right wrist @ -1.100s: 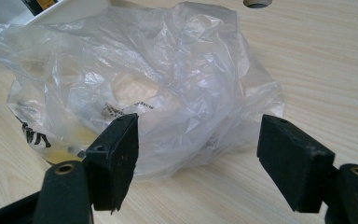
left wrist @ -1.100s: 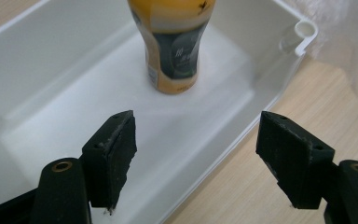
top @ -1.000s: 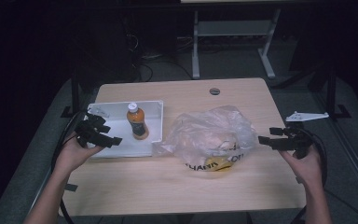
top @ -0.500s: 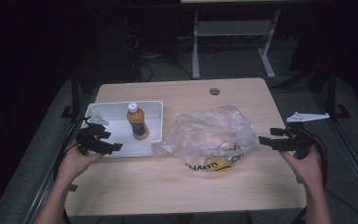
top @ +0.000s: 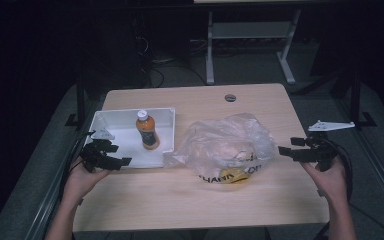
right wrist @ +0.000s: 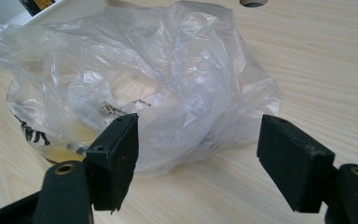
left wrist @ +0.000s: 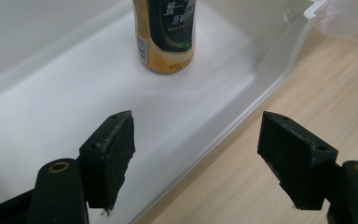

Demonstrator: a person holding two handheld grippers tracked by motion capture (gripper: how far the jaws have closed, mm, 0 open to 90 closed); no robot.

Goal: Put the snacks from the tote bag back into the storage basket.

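A white tray lies on the left part of the wooden table, and an orange-capped drink bottle stands upright in it. In the left gripper view the bottle is ahead, over the tray floor. My left gripper hovers open at the tray's near left corner, its jaws straddling the tray's near rim with nothing between them. A crumpled clear plastic bag with yellow contents and black print lies mid-table. My right gripper stands open just right of the bag, jaws apart from it.
A round cable hole sits in the table's far edge area. The bag's left edge reaches the tray's right wall. Bare wood stretches along the near side. A desk frame and cables stand on the dark floor beyond.
My left gripper has sunk and drawn back toward the tray's near left corner. The right gripper, bag and bottle have not moved.
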